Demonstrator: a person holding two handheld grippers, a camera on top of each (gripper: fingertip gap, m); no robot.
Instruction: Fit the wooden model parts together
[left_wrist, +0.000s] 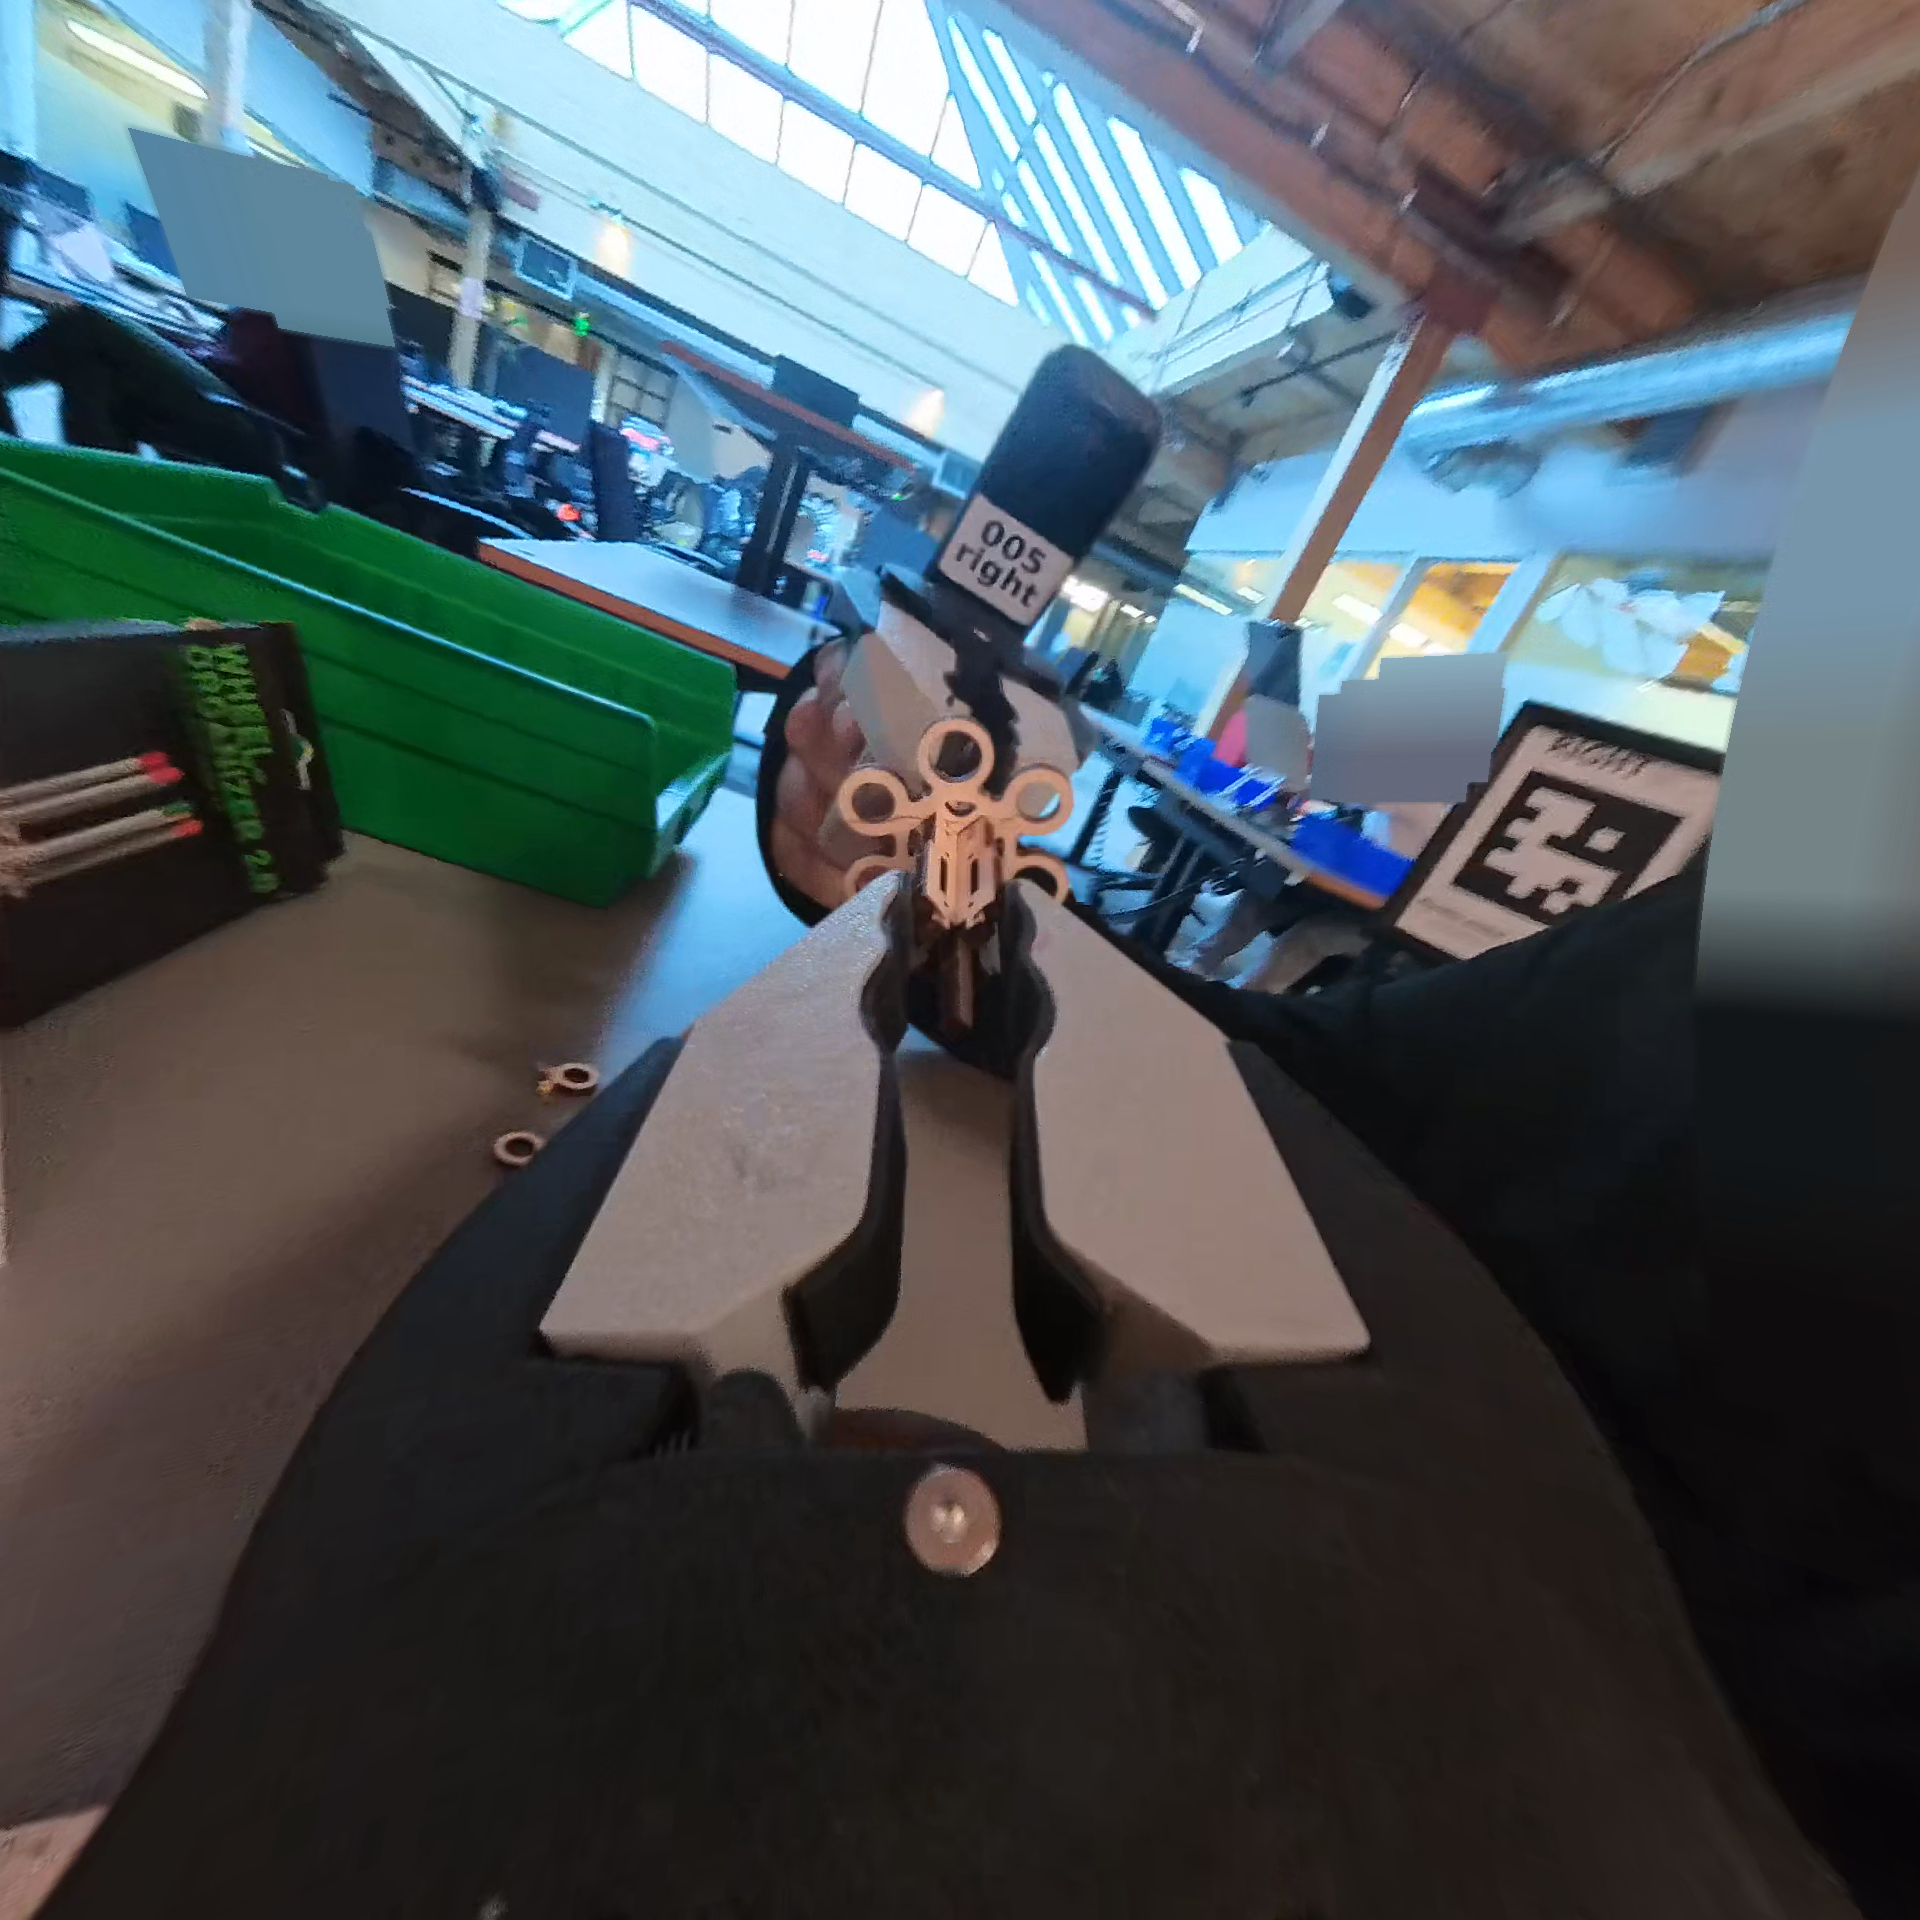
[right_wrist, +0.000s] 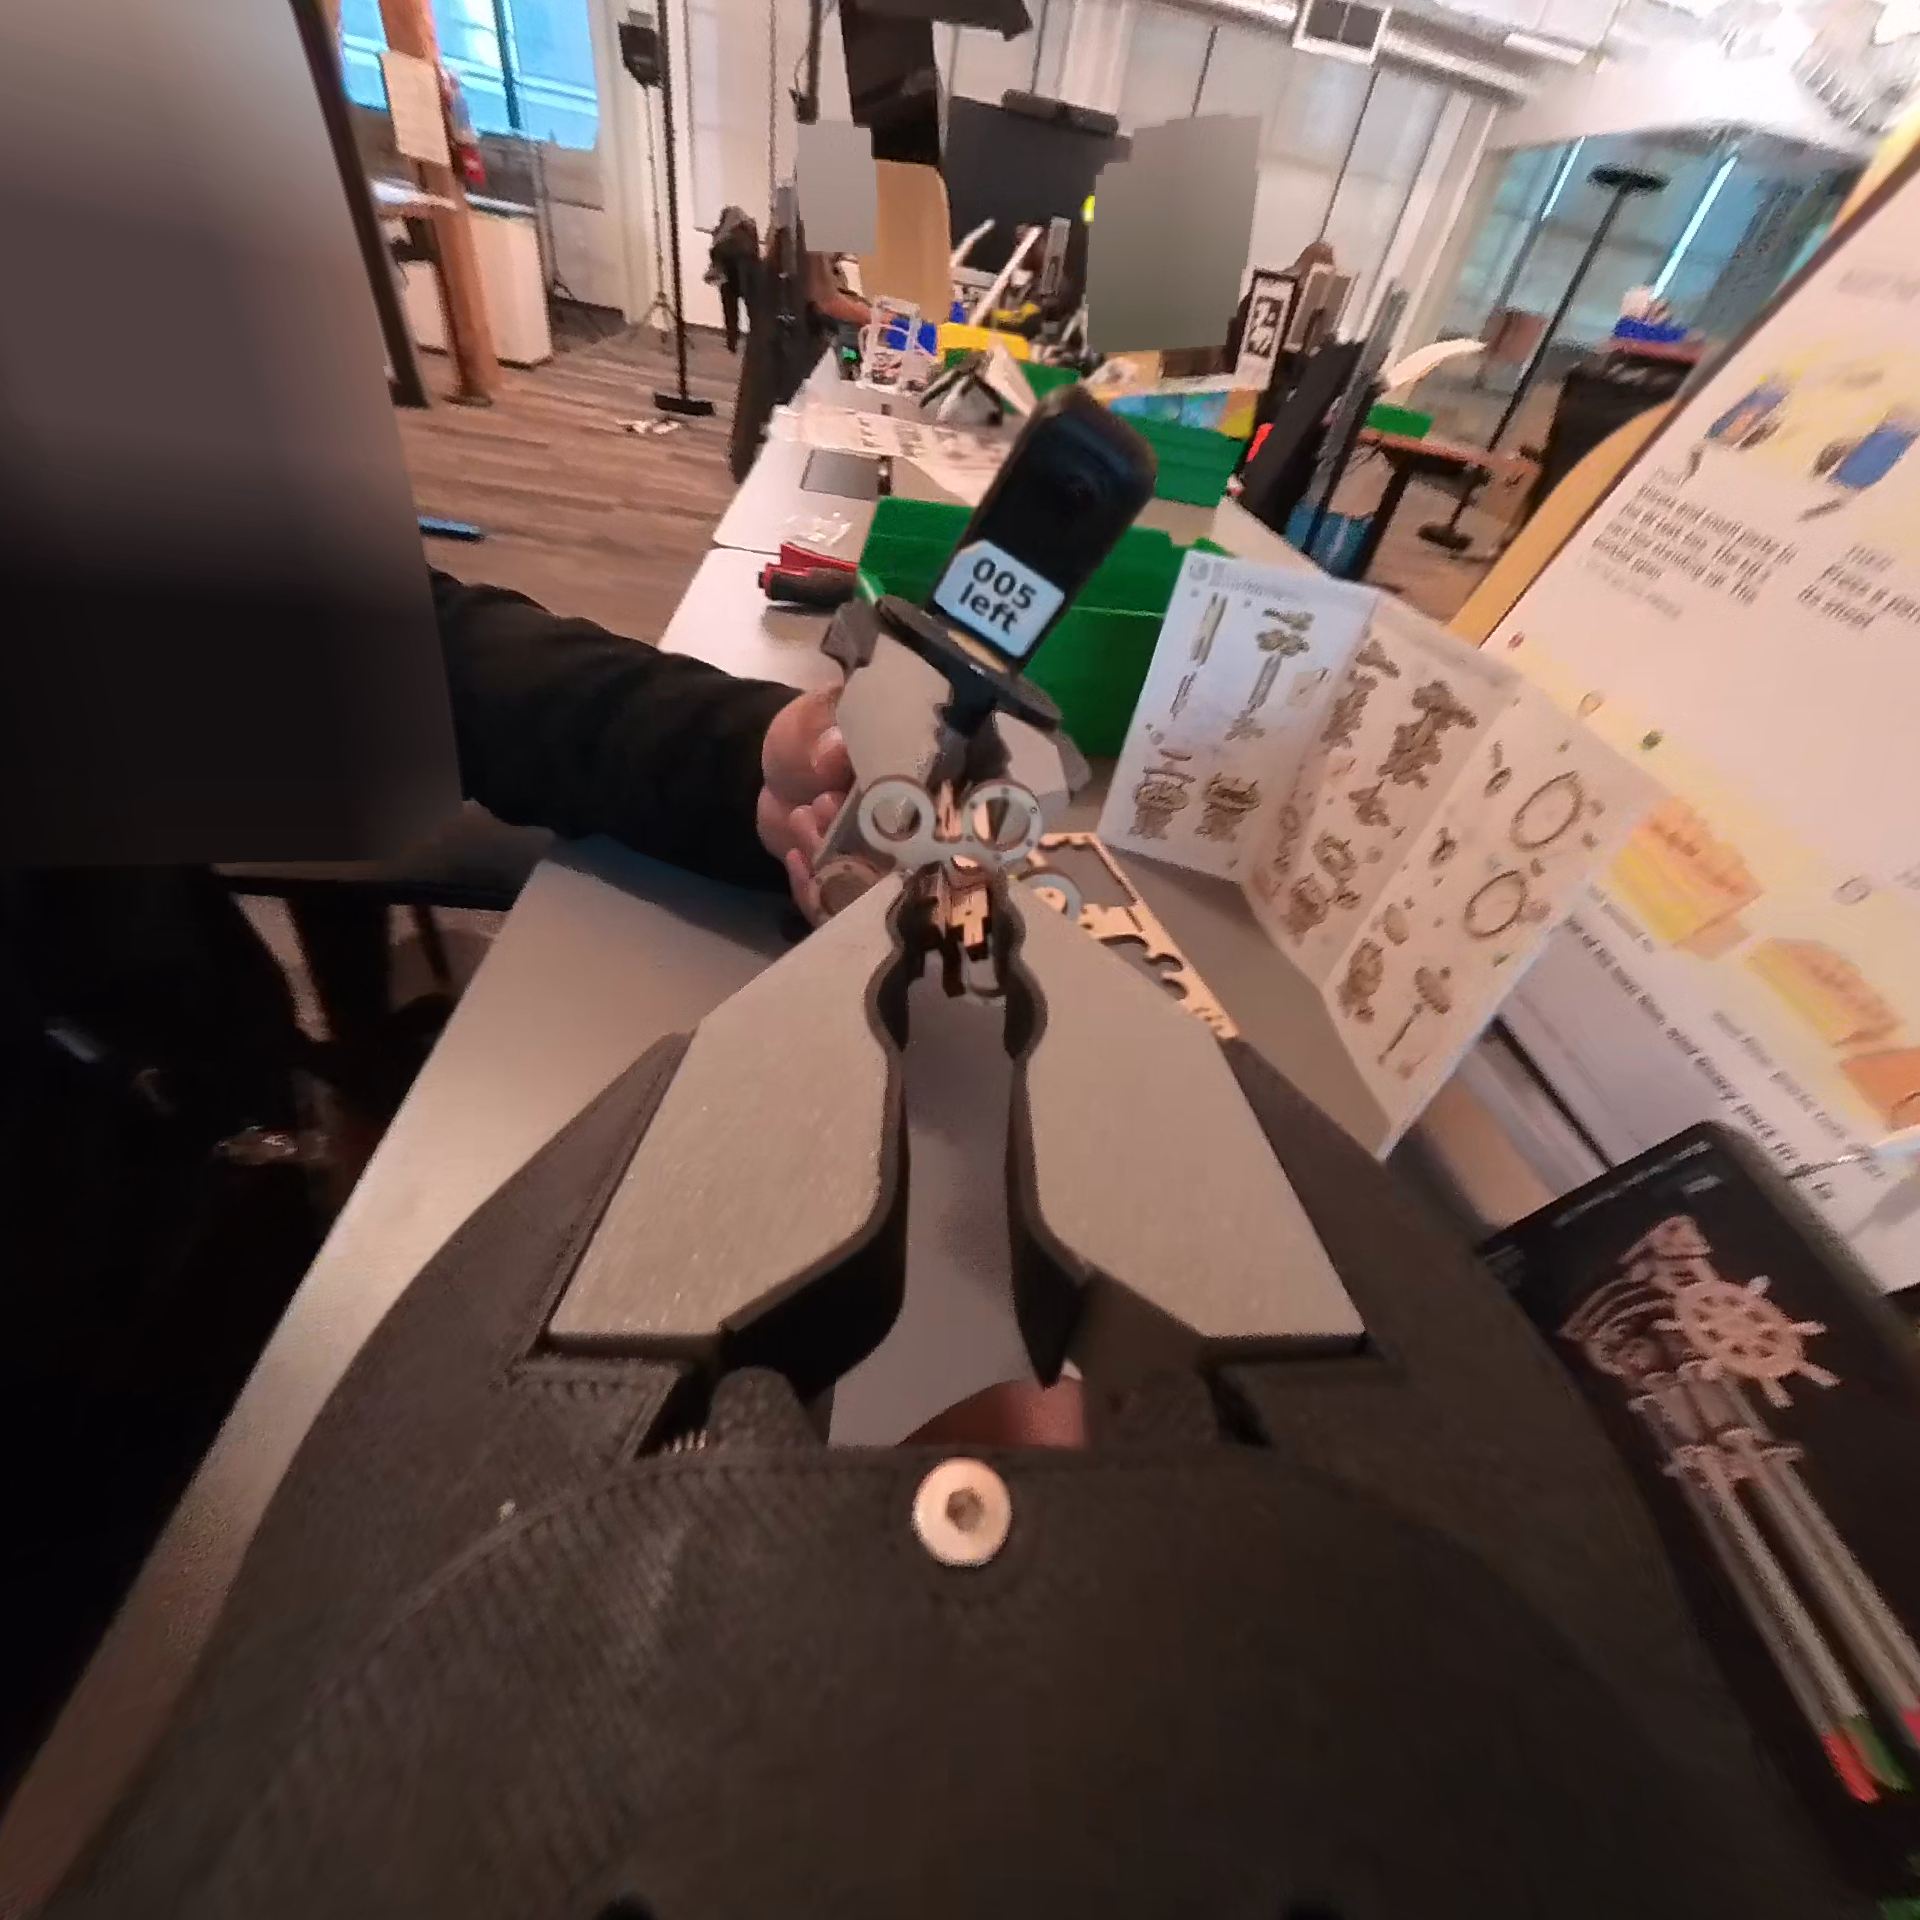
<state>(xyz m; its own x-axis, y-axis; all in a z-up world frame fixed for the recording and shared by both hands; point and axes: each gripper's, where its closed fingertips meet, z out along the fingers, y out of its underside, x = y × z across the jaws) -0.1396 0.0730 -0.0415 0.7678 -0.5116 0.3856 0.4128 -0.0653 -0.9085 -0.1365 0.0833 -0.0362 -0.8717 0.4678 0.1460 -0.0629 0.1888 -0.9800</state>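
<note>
At centre frame in both views, above the tabletop, the left tongs and right tongs pinch one wooden assembly between them (ringed plate already on its shaft); loose rings remain unfitted lower left.

Both claws meet tip to tip above the surface; no gap between them for passage. Left of left claw: black box and green bins wall off the far edge, two small wooden rings loose on the open stretch before them. Right of right claw: upright instruction sheet, flat wooden fret sheet, dark kit box crowd that side, apparently leaving only a narrow lane
</note>
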